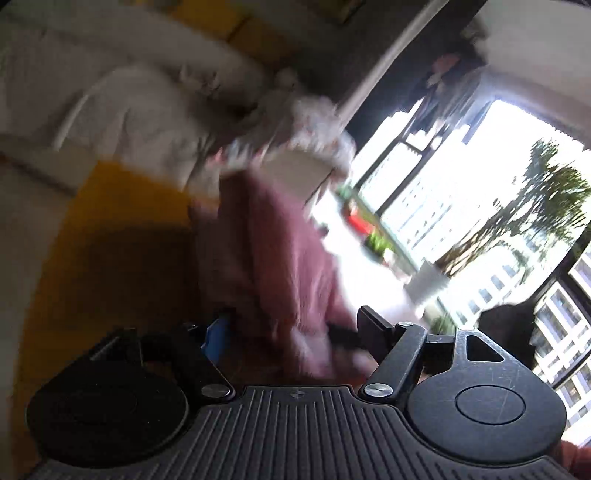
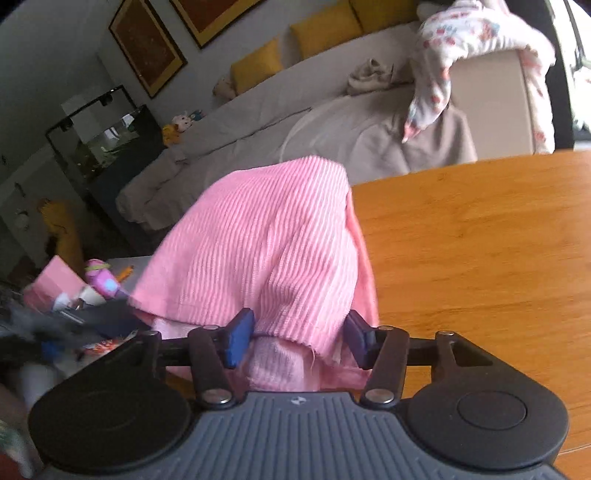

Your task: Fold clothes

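A pink ribbed garment (image 2: 258, 251) hangs in front of my right gripper (image 2: 295, 338) at the left edge of the wooden table (image 2: 480, 240). The blue fingers (image 2: 238, 338) stand apart with a bunch of the cloth between them, so the jaws look open around it. In the blurred left wrist view the same garment (image 1: 273, 266) looks dark pink and passes between the fingers (image 1: 373, 328) of my left gripper (image 1: 291, 332), which also stand apart. The view is tilted and the left finger is partly hidden by cloth.
A grey sofa (image 2: 258, 110) with yellow cushions (image 2: 325, 33) stands behind the table. A floral garment (image 2: 461, 44) hangs over a beige chair back (image 2: 491, 103). Cluttered toys and boxes (image 2: 74, 291) lie at the left. A bright window (image 1: 480, 192) fills the right of the left wrist view.
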Motion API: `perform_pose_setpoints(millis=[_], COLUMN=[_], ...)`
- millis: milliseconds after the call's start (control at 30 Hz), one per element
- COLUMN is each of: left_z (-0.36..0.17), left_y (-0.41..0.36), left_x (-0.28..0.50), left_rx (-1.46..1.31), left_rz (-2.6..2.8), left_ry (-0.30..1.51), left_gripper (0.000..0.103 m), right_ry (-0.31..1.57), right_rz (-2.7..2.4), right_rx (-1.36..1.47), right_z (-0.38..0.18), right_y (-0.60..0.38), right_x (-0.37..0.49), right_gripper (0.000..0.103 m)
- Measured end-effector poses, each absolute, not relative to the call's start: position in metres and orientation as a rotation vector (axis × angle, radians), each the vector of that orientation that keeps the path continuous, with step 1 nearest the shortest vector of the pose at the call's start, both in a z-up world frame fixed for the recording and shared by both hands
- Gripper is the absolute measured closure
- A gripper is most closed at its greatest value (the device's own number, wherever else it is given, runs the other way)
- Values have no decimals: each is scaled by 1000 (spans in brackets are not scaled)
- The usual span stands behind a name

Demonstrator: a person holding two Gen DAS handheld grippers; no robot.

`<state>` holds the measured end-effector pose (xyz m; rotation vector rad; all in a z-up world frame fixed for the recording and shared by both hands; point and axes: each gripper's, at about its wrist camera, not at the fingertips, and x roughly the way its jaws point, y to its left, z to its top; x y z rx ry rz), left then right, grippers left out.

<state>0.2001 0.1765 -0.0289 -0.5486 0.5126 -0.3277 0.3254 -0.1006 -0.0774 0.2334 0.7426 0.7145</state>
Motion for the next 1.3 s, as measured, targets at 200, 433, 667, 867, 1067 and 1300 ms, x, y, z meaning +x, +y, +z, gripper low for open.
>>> perform_pose_setpoints(millis=[200,433,667,867,1067,1300], left_z=[-16,-57,-61,-62,-64,-67], left_y=[164,165,175,180,185,189], left_x=[219,231,233,231,233,232], left_rx=[-444,-416,-399,-399,-397,-433], left_rz=[-310,-263,-226,-247,-244,-210], left_ry=[487,604,621,616,622,638], left_gripper=[28,42,43,42,41,35], right_ry=[679,729,657,507,597,625], right_rz=[698,683,768,694,755,725], right_rx=[208,299,175,20,-110,-118], right_z=[-72,-82,-56,-22,-32,-45], right_y=[-102,-111,-79,-64,4,11], right_x=[320,335,323,327,367,372], right_gripper=[48,41,63,62,60,60])
